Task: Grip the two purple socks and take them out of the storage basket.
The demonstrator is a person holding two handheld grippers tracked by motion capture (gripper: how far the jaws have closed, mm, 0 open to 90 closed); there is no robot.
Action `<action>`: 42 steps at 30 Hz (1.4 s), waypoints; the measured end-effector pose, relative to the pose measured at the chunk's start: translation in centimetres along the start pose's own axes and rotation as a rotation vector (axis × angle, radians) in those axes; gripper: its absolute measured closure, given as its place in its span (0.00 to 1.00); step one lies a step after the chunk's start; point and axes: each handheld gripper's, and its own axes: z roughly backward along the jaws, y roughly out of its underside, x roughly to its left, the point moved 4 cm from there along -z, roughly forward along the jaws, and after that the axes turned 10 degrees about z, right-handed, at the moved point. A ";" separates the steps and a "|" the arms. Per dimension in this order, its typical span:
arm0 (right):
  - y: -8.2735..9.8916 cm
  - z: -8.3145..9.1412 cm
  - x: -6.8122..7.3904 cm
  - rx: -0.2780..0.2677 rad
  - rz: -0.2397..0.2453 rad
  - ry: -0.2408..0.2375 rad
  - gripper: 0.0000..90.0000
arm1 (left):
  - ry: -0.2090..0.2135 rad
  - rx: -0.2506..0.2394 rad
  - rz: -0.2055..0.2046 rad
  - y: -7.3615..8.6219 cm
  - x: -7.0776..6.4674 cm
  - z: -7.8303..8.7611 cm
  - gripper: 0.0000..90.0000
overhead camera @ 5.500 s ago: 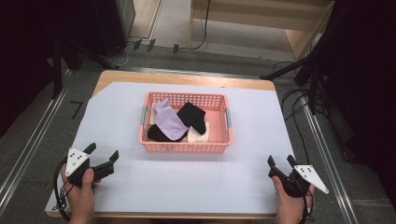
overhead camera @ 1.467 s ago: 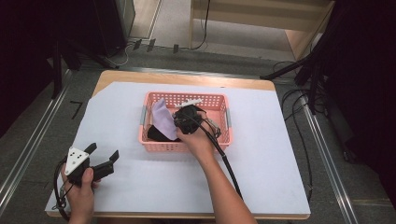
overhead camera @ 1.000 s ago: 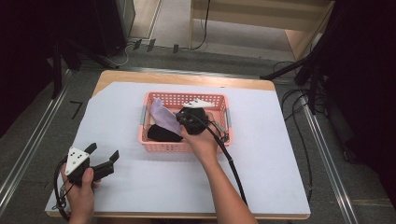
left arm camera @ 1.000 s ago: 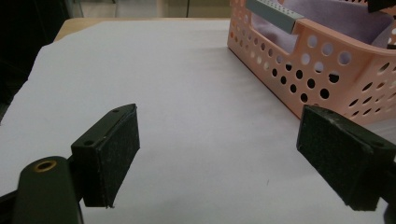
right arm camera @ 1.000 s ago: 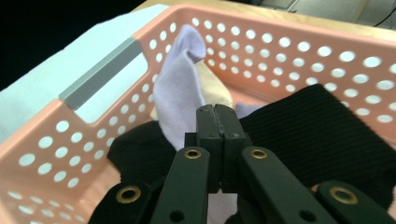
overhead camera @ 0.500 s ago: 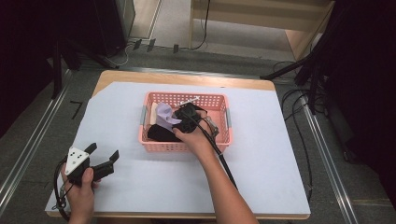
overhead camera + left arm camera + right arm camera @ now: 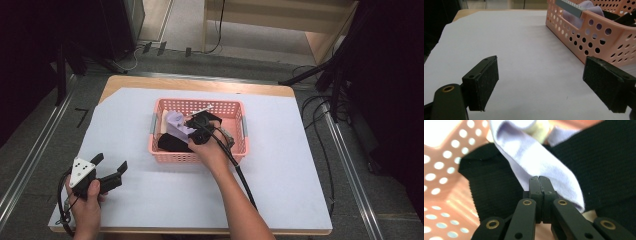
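A pink perforated basket (image 7: 200, 157) stands mid-table with socks in it. My right gripper (image 7: 192, 135) reaches down into it; in the right gripper view its jaws (image 7: 539, 180) have just been closing and now stand together, pinching the lower edge of a lavender sock (image 7: 536, 157). That lavender sock (image 7: 177, 125) lies over a black sock (image 7: 170, 142), which also shows in the right gripper view (image 7: 599, 157). My left gripper (image 7: 110, 161) rests at the front left of the table, open (image 7: 544, 80) with nothing between its pads, and the basket (image 7: 599, 37) is off to its right.
A cream sock (image 7: 537, 127) lies behind the lavender one. White paper (image 7: 280, 165) covers the wooden table. The right gripper's cable (image 7: 242, 175) trails along the forearm. Dark stands and cables crowd the floor at the right.
My right hand came from the front right corner into the basket, shifted slightly left there, and its gripper now sits at the lavender sock. The left gripper has not moved.
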 end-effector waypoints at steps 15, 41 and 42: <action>0.0 -0.9 -1.0 0.166 -0.132 0.019 0.56 | -0.002 -0.001 -0.009 0.0 0.0 0.0 0.16; 0.6 0.6 -0.4 -0.053 -0.076 0.014 0.84 | -0.001 -0.002 -0.008 0.0 -0.1 0.0 0.16; 0.6 0.6 -0.4 -0.053 -0.076 0.014 0.84 | -0.001 -0.002 -0.008 0.0 -0.1 0.0 0.16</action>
